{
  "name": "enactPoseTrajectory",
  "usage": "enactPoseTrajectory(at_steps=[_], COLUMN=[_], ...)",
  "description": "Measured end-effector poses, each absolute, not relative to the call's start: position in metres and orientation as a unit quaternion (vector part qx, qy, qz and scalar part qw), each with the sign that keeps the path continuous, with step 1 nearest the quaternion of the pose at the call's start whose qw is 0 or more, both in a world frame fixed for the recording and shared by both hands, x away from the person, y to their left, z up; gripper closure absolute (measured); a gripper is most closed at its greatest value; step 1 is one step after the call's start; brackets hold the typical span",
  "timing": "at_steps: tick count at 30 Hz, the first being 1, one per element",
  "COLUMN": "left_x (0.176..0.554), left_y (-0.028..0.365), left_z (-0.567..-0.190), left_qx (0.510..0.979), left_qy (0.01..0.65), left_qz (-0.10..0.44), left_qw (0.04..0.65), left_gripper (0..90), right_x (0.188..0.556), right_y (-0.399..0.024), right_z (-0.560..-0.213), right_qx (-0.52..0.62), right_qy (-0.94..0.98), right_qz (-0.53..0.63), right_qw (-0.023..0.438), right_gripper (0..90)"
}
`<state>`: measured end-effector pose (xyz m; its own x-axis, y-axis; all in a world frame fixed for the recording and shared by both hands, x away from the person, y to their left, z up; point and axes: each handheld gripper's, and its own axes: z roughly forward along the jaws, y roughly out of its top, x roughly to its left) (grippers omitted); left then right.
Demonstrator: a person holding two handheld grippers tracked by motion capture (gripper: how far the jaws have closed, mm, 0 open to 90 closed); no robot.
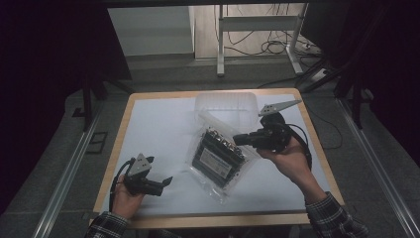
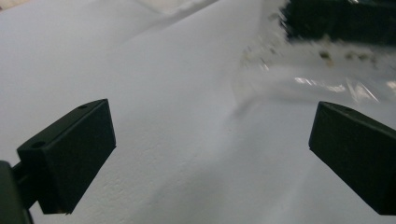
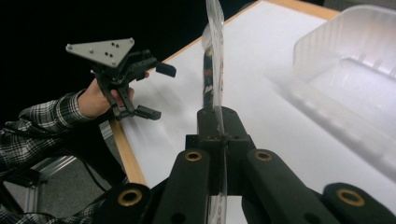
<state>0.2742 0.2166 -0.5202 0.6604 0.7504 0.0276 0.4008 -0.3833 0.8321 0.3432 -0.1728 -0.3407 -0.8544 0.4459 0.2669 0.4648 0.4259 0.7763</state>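
Note:
A clear plastic bag (image 1: 220, 158) holding a dark circuit board (image 1: 217, 154) lies tilted in the middle of the white table. My right gripper (image 1: 240, 139) is shut on the bag's upper right edge; in the right gripper view the jaws pinch the thin bag edge (image 3: 216, 70), seen edge-on. My left gripper (image 1: 159, 173) is open at the front left, clear of the bag, nothing between its jaws. In the left gripper view the bag (image 2: 327, 74) lies ahead to the right, beyond the wide-apart fingers (image 2: 70, 154). The right gripper view shows the left gripper (image 3: 159, 91) farther off.
A clear plastic tub (image 1: 227, 103) stands at the back of the table, just behind the bag, and appears as the tub (image 3: 359, 60) in the right gripper view. The table has a wooden rim (image 1: 119, 134). Cables and table legs lie on the floor beyond.

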Motion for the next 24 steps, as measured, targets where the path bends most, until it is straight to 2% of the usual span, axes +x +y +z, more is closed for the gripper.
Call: enactPoseTrajectory(at_steps=[11,24], left_x=[0.274,0.275], left_y=[0.216,0.215], left_z=[-0.521,-0.521], left_qx=[0.807,0.810], left_qy=[0.355,0.353], left_qz=[0.204,0.201], left_qw=[0.425,0.424], left_gripper=[0.3,0.3], right_x=[0.359,0.384], right_y=[-0.175,-0.175], right_z=[-0.322,-0.303], right_qx=[-0.279,-0.284], right_qy=[-0.835,-0.824], right_qz=[-0.474,-0.489], right_qw=[-0.024,-0.021], right_gripper=[89.1,89.1])
